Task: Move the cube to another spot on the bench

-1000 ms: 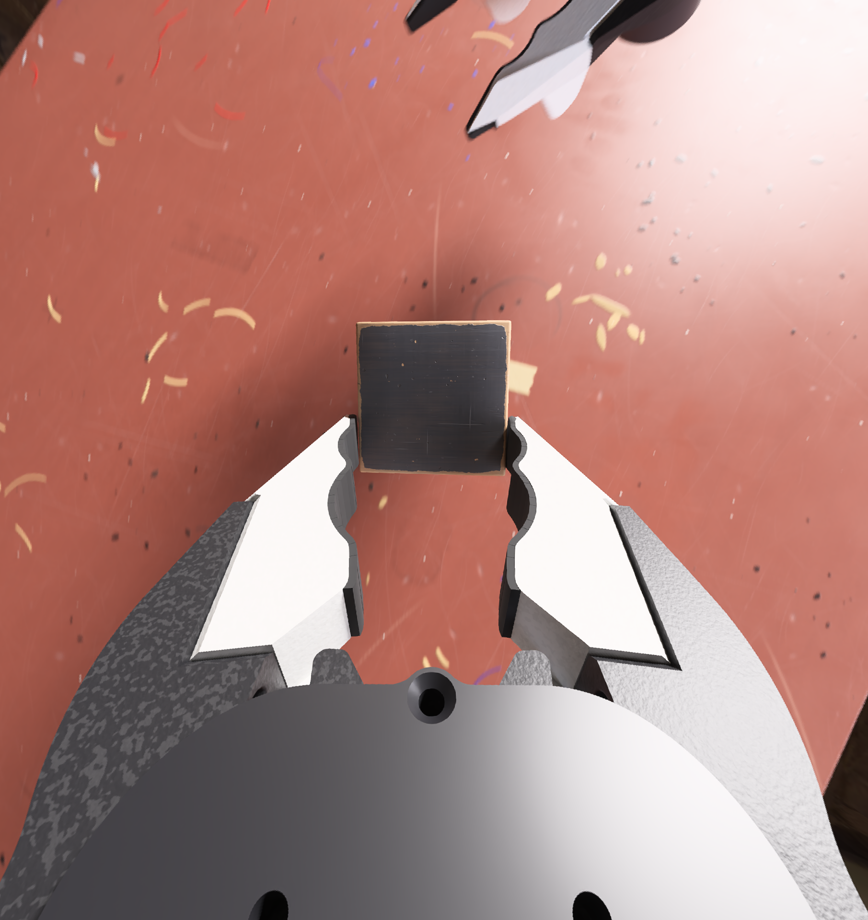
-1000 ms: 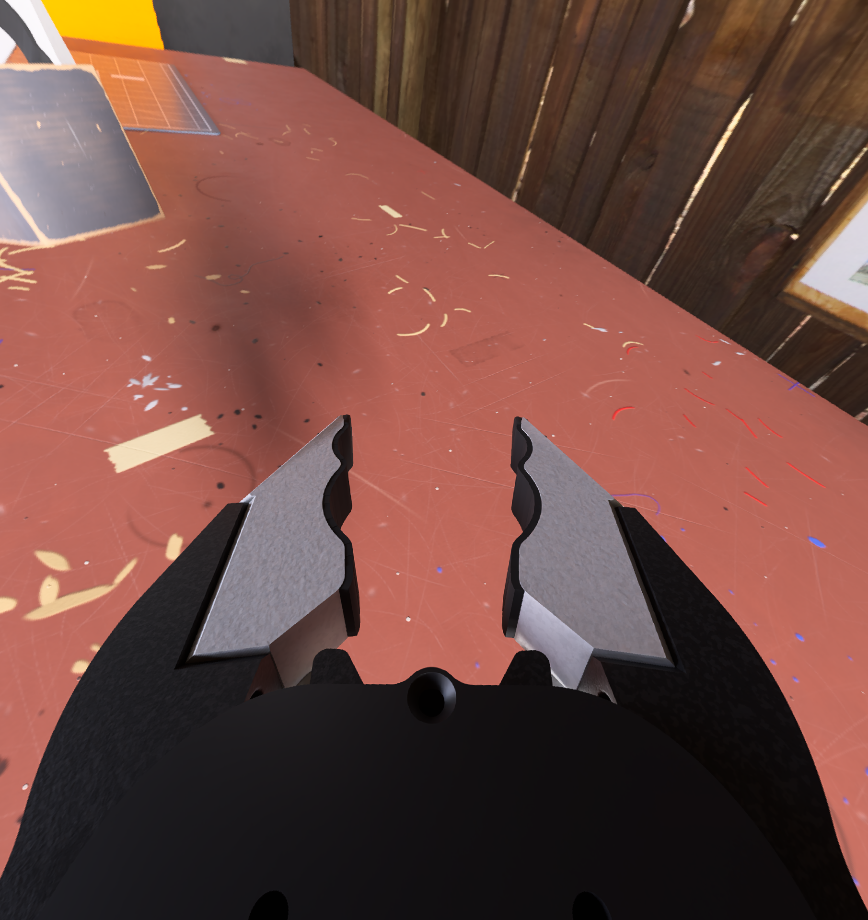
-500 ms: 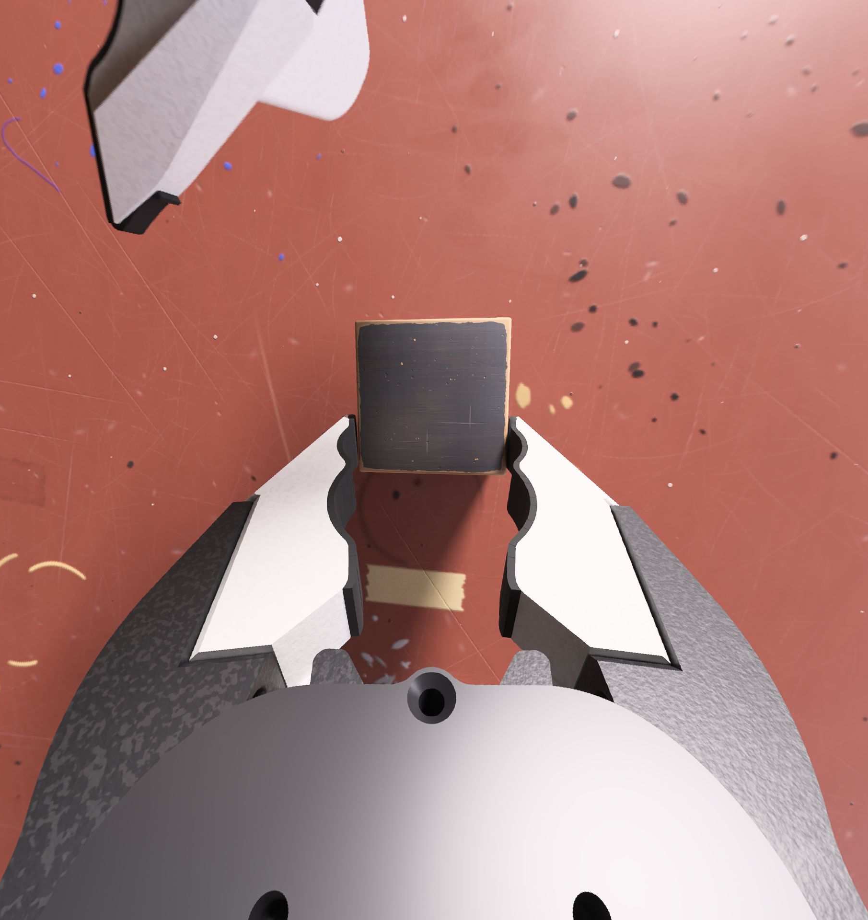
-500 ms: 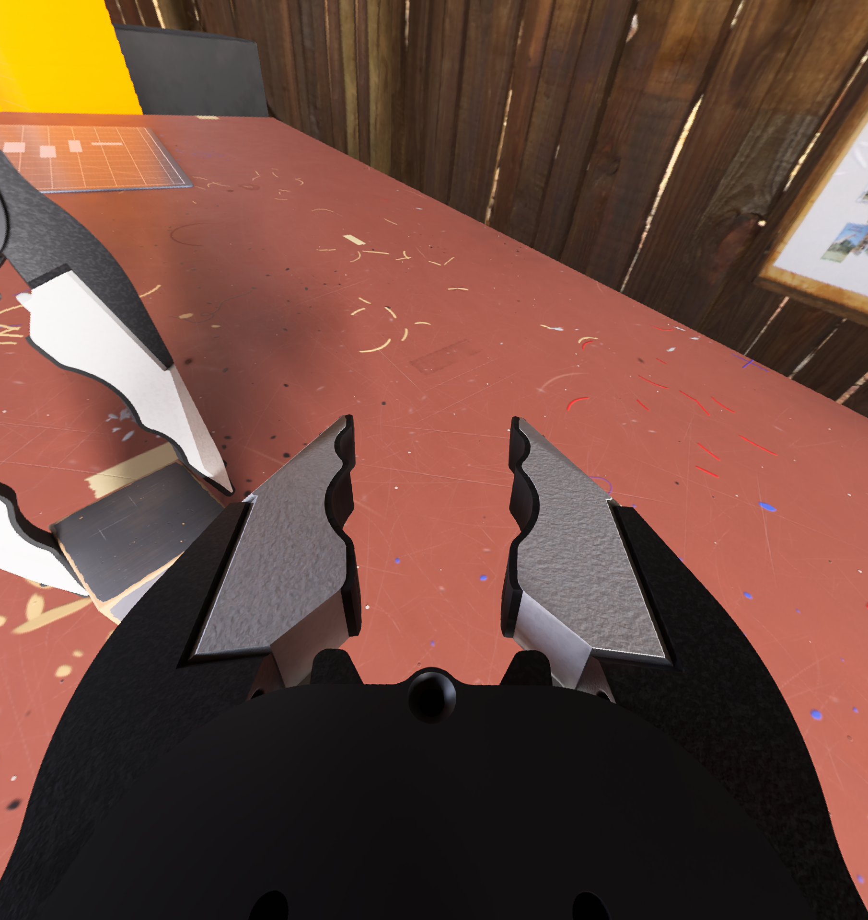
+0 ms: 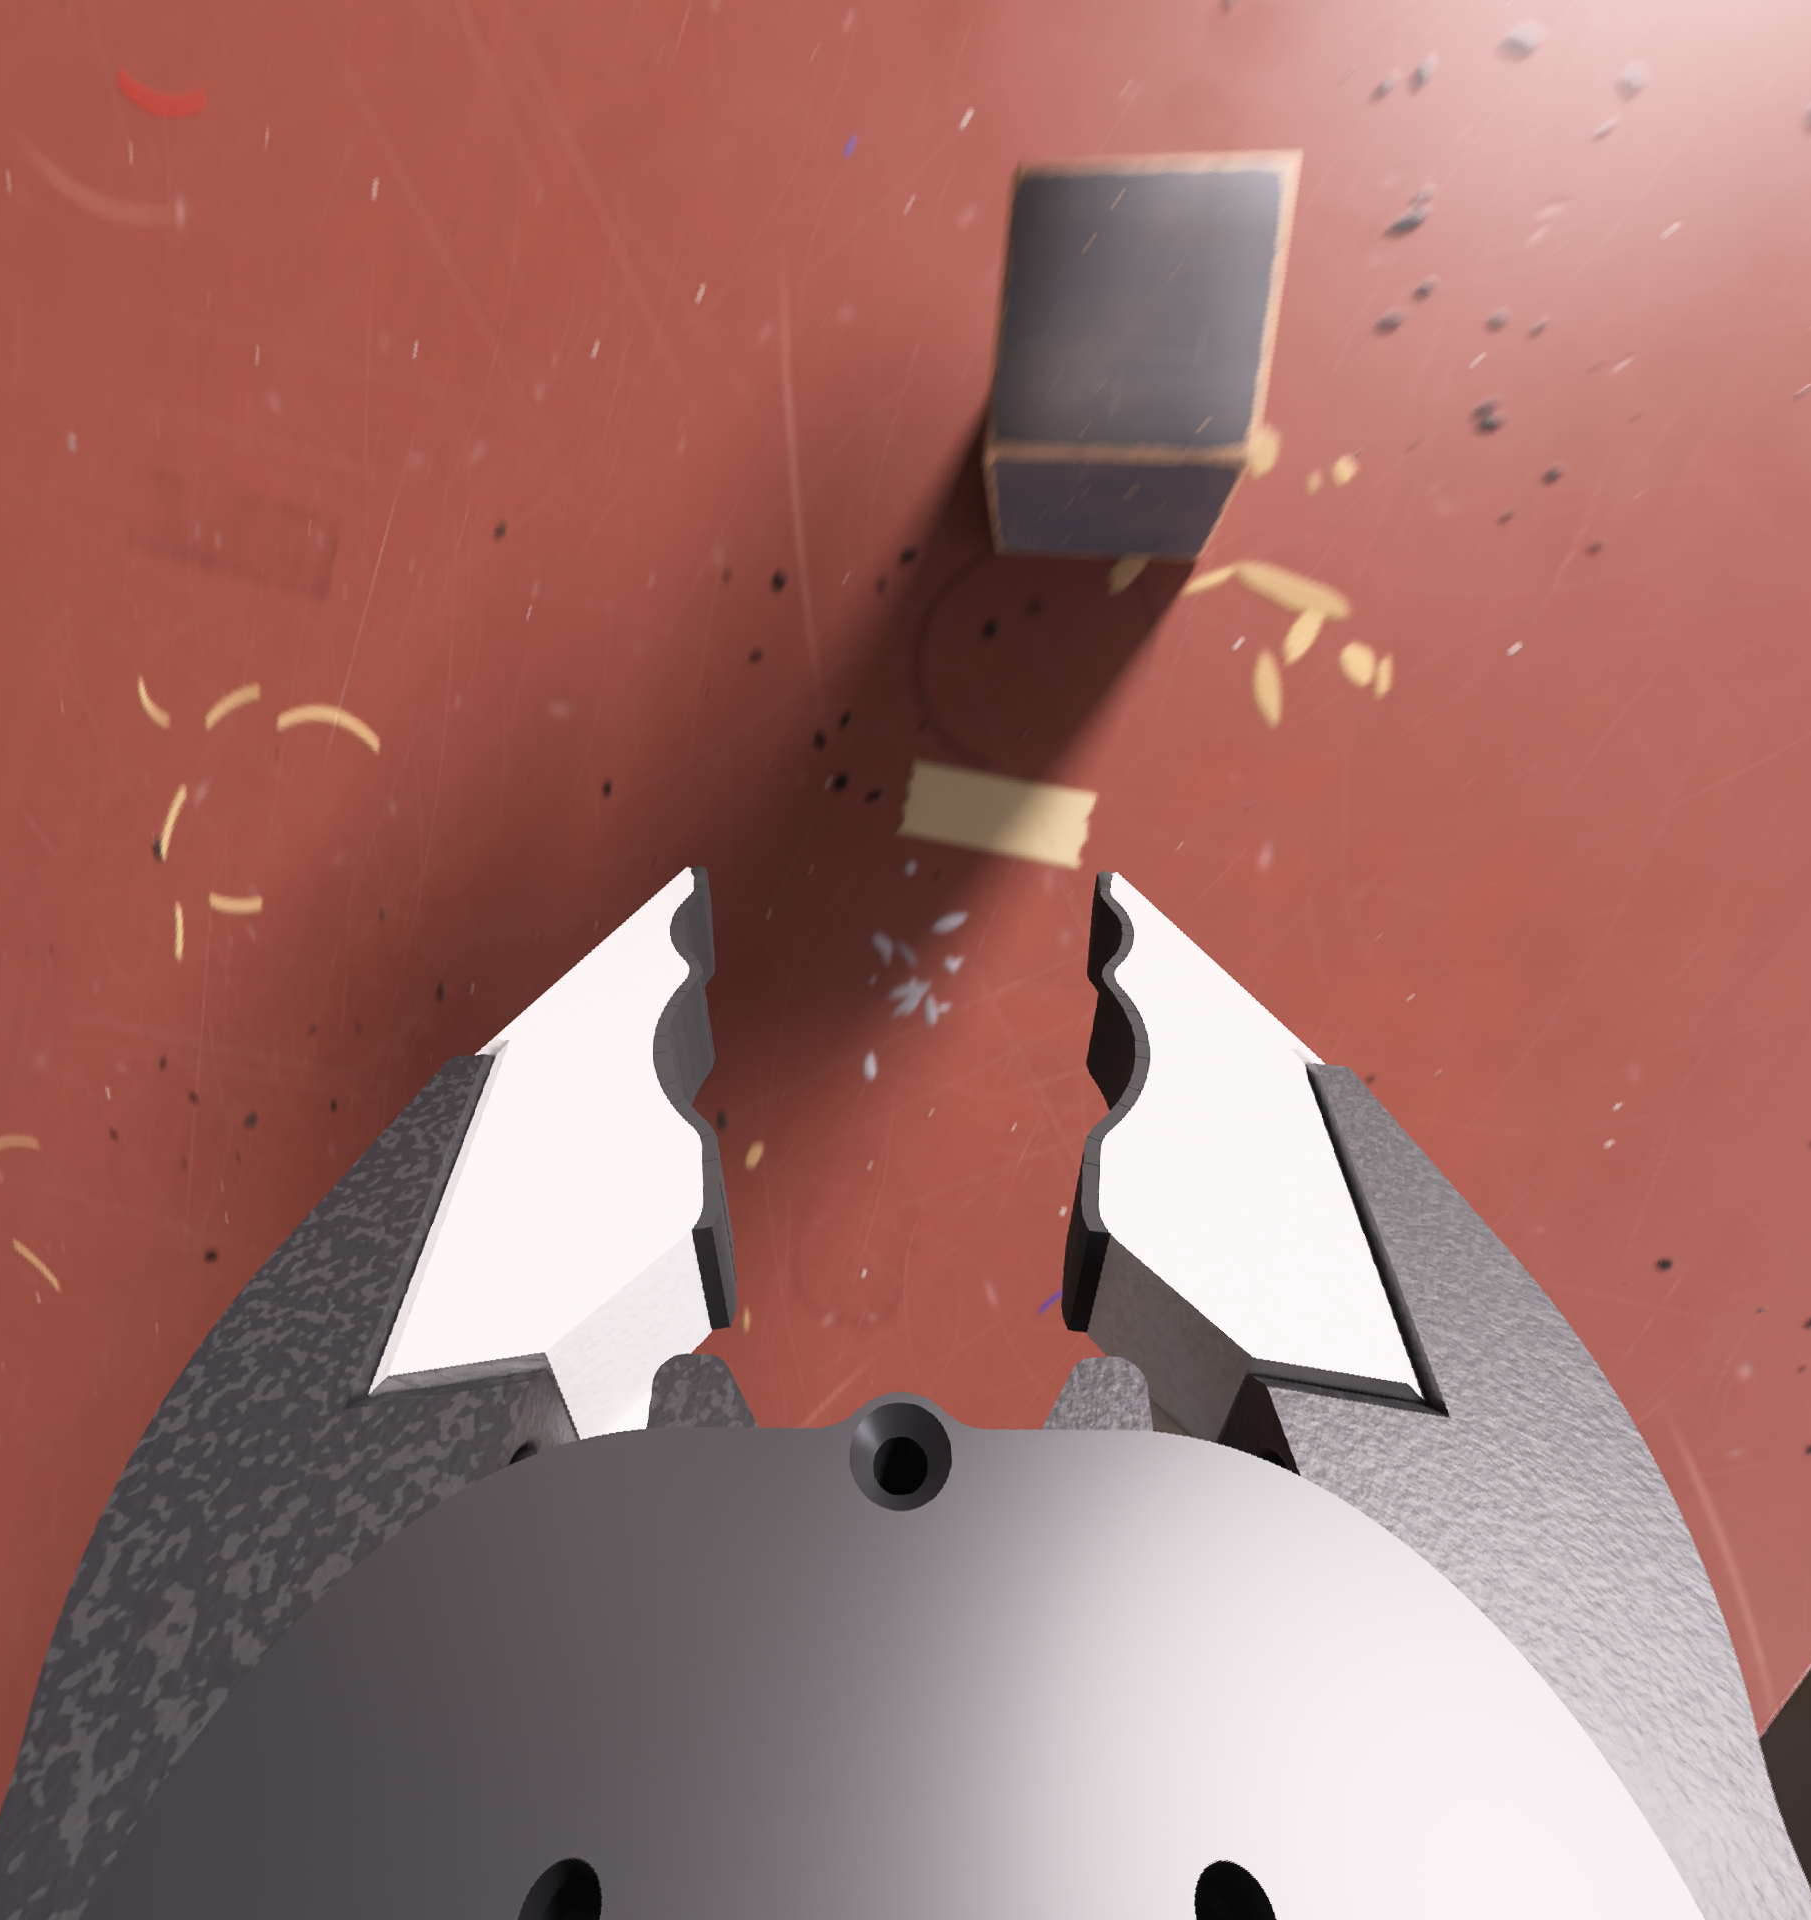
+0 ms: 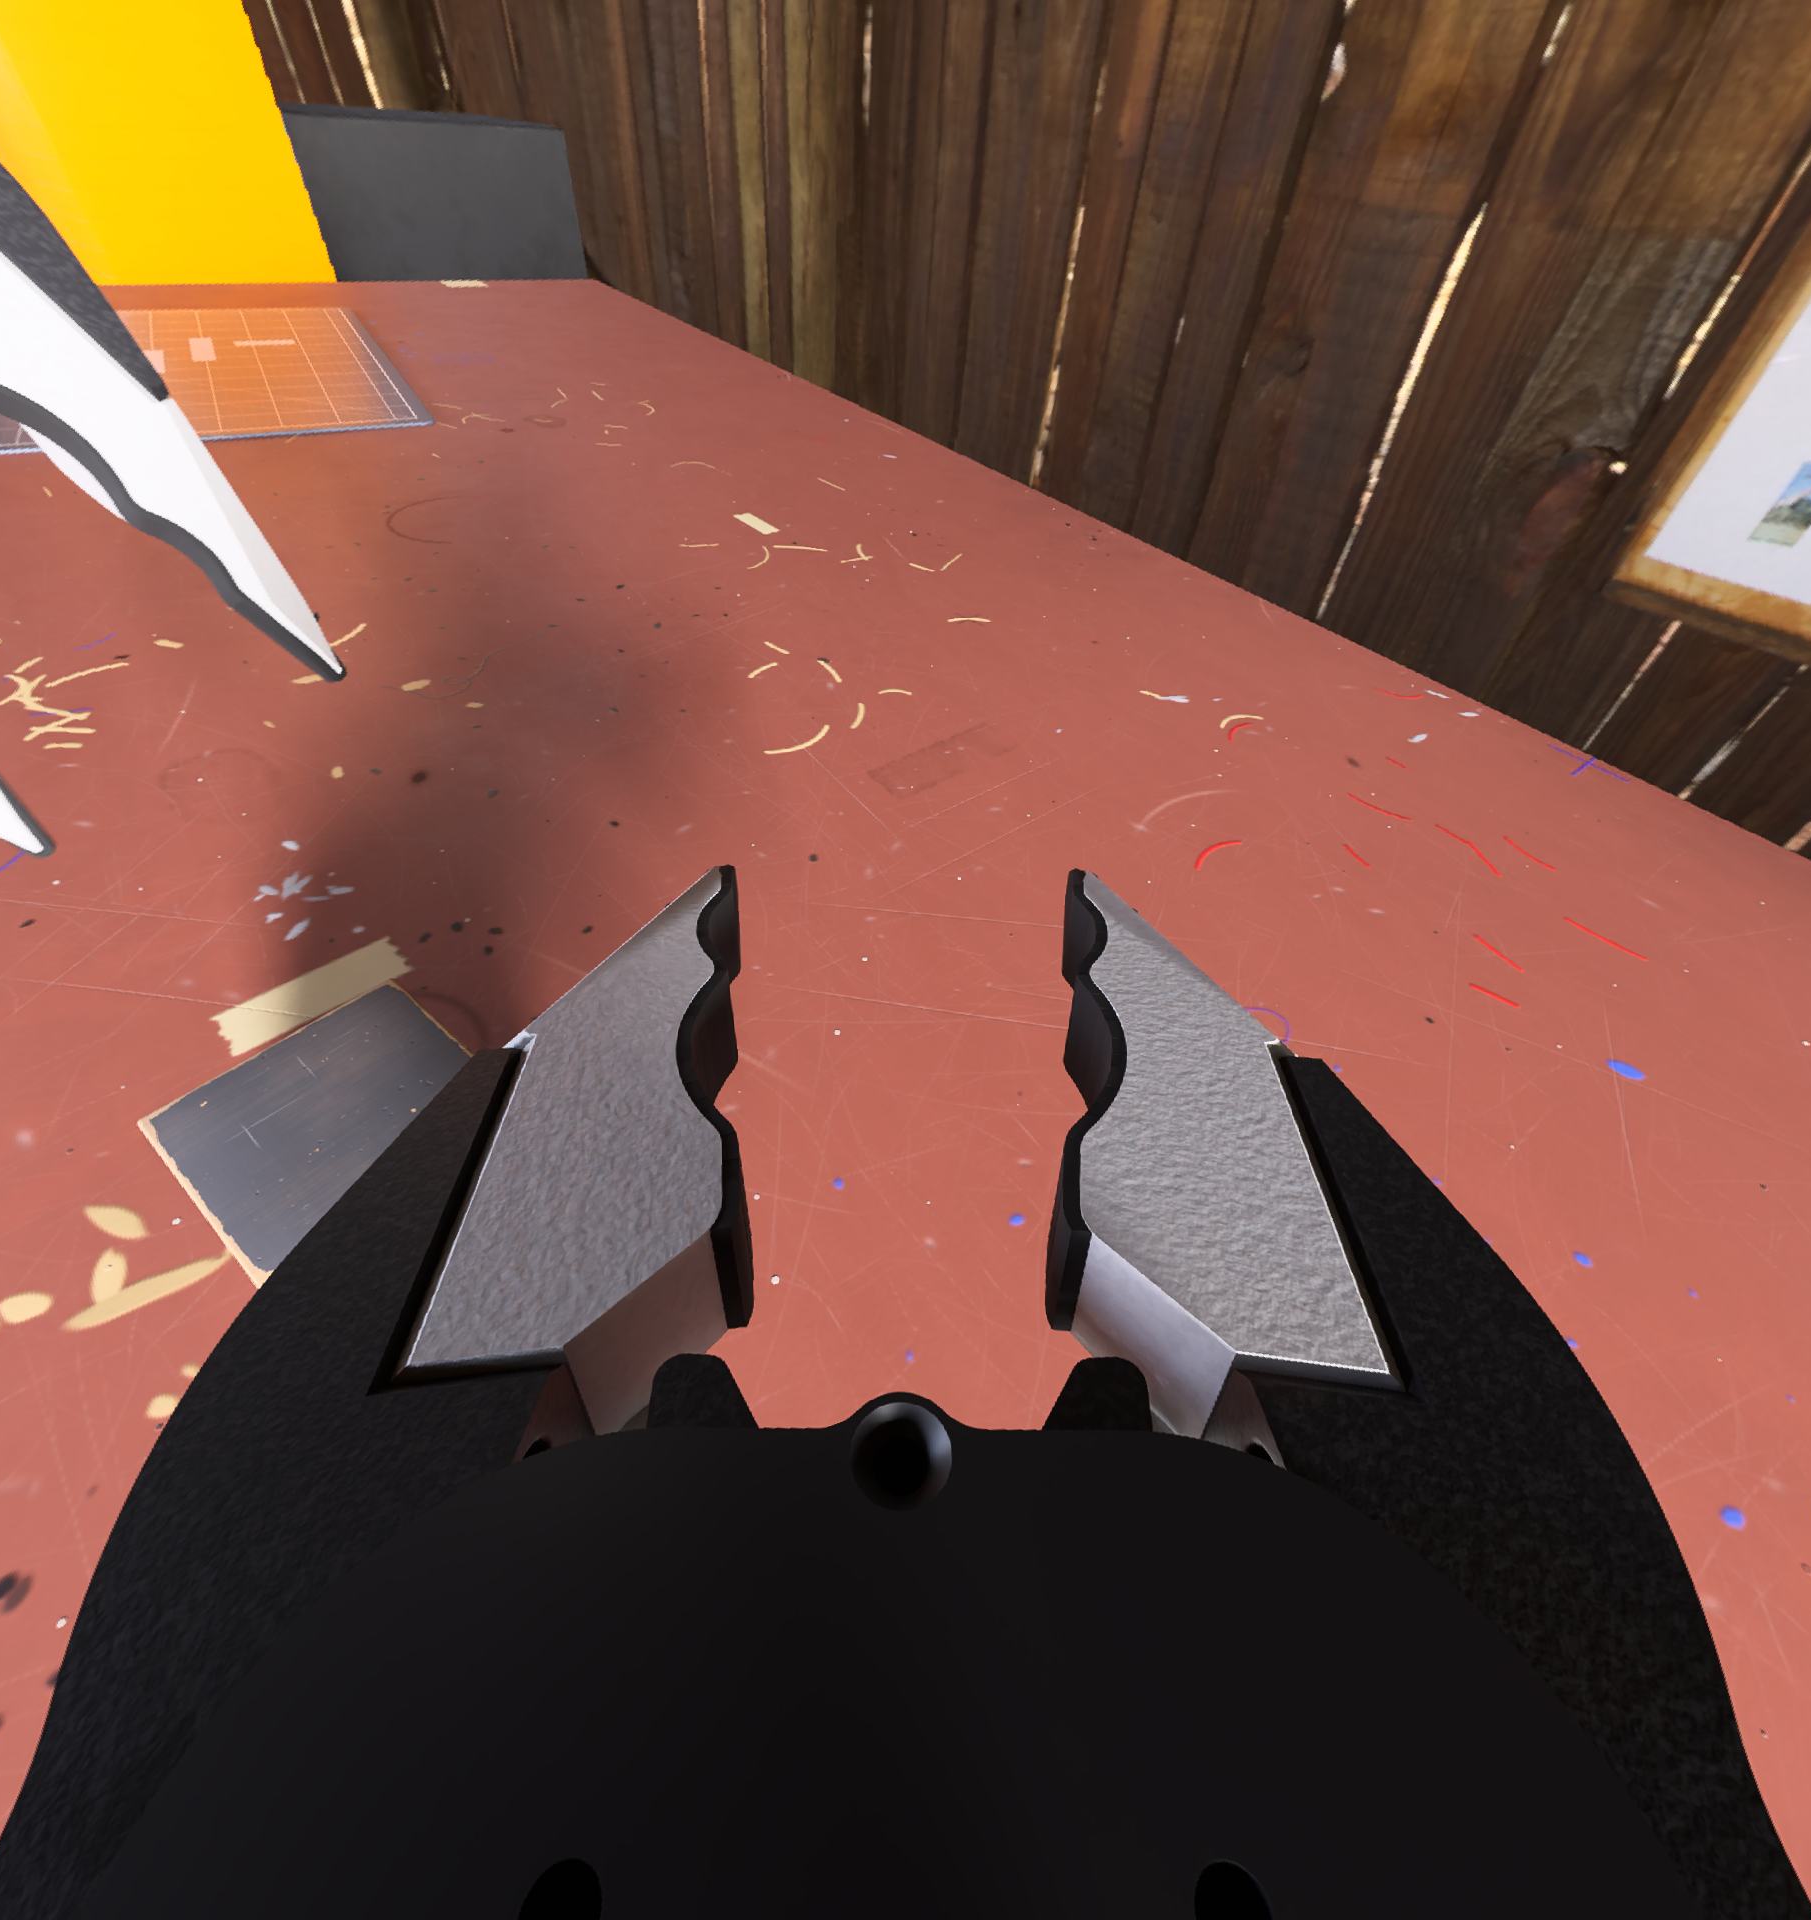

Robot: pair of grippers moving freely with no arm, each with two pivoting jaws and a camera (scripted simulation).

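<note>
The dark cube (image 5: 1135,322) with tan edges rests on the red bench (image 5: 465,416), ahead and a little right of my left gripper (image 5: 901,878). The left gripper is open and empty, raised above the bench and apart from the cube. In the right wrist view the cube (image 6: 288,1122) lies at lower left, partly hidden behind my right gripper's body. My right gripper (image 6: 901,878) is open and empty above the bench. The left gripper's white fingers (image 6: 184,488) show at the upper left of that view.
A strip of tan tape (image 5: 994,810) lies between the left gripper and the cube. Wood shavings and dark specks litter the bench. A gridded cutting mat (image 6: 277,374) lies at the far end. A wooden plank wall (image 6: 1088,260) runs along the bench's right edge.
The left gripper has opened and let go of the cube, then drawn back and up; the cube now rests on the bench. The right gripper has barely moved.
</note>
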